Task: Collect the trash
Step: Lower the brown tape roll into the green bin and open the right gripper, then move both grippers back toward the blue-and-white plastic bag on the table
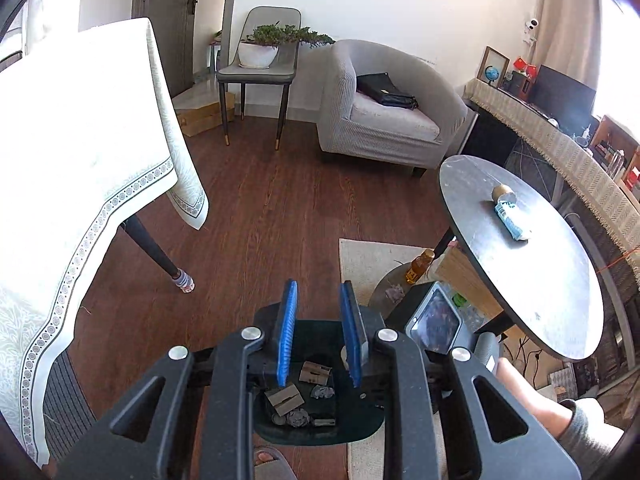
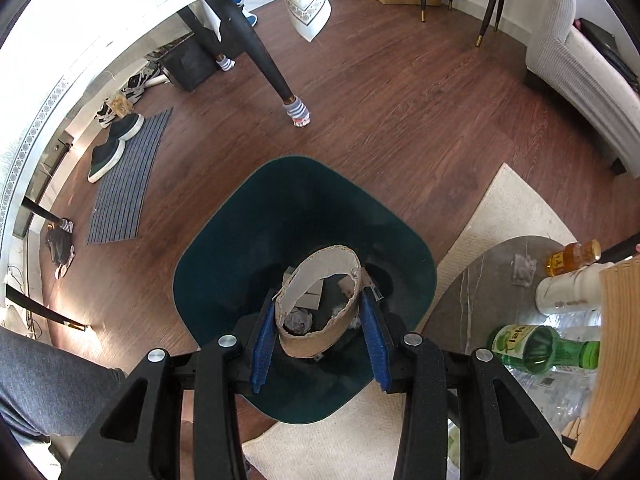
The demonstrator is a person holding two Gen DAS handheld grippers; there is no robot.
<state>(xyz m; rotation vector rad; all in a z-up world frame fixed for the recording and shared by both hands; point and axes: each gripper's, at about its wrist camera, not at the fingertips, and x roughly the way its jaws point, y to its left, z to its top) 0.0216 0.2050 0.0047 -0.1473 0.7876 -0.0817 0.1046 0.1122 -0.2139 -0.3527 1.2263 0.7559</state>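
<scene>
In the right wrist view my right gripper (image 2: 318,300) is shut on a brown cardboard ring (image 2: 308,346), its blue pads pressing both sides. The ring hangs tilted over the mouth of a dark green bin (image 2: 240,240) on the floor. Crumpled paper (image 2: 298,318) and cardboard scraps lie inside the bin. In the left wrist view my left gripper (image 1: 319,286) is open above the same bin (image 1: 360,420), with nothing between its pads. A blue wrapper (image 1: 510,220) lies on the round dark table (image 1: 540,280) to the right.
A low grey table (image 2: 480,280) right of the bin carries a green bottle (image 2: 536,348), a yellow bottle (image 2: 572,258), a white bottle (image 2: 568,294) and a crumpled tissue (image 2: 524,268). A cloth-covered table (image 1: 80,140) stands left, an armchair (image 1: 384,112) behind. A person's forearm (image 1: 532,396) reaches in at right.
</scene>
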